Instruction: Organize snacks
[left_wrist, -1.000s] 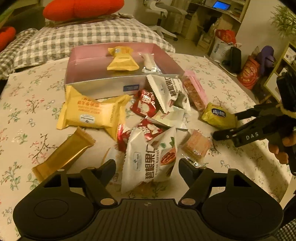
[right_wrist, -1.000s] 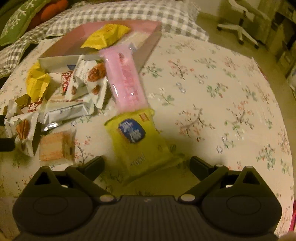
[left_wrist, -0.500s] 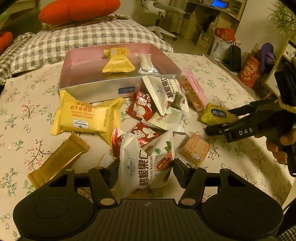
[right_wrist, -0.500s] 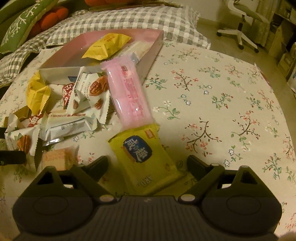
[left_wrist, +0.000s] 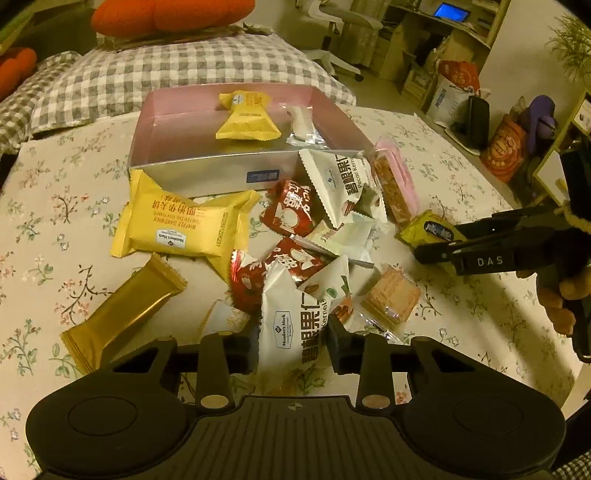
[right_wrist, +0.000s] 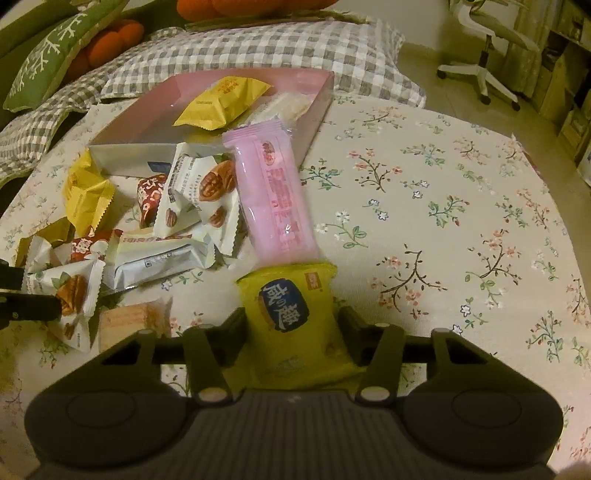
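Risks: my left claw (left_wrist: 290, 345) is closing on the white pecan packet (left_wrist: 295, 321); my right claw (right_wrist: 291, 332) is closing on the yellow-green packet (right_wrist: 291, 317). Both lie on the floral tabletop (right_wrist: 443, 206); slippery film may slide or crumple, missing the pink box (left_wrist: 177, 125).

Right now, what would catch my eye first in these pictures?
A heap of wrapped snacks on the flowered cloth, in front of a pink box that already holds two. The left gripper is closing on a white nut packet; the right gripper is closing on a yellow-green packet.
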